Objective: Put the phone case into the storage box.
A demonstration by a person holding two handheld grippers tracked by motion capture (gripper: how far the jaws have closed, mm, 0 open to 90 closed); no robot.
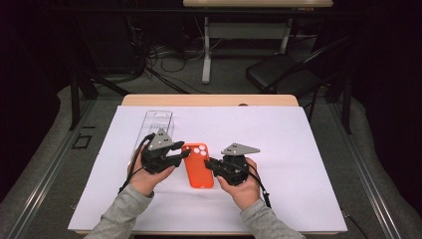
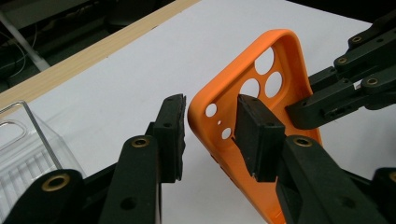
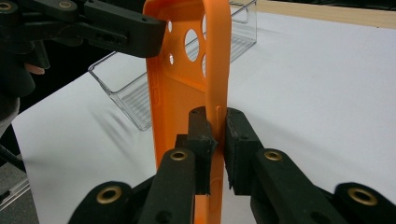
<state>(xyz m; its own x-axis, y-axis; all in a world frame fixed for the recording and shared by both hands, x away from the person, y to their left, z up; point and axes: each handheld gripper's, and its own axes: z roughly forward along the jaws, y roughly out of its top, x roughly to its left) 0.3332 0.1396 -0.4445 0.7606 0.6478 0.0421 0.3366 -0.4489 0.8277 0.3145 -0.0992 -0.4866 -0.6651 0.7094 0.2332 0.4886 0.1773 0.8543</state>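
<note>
Both grippers are on the orange phone case (image 1: 197, 165), which sits near the middle of the desk (image 1: 298, 149) on the white sheet (image 1: 308, 199). The right gripper (image 3: 216, 126) has its jaws pinched tight on one side rim. The left gripper (image 2: 210, 126) straddles the opposite rim near the camera holes, jaws parted — not yet clamped. A clear plastic tray (image 1: 158, 122) waits toward the far left corner. My read: the case is secured on one side, and moving it remains.

Phone case (image 1: 197, 167) orange w/ round cutouts; fingers (image 2: 170, 130) black; tray (image 1: 158, 124) clear, ribbed; bench (image 1: 278, 134) cover white, wood edge.
</note>
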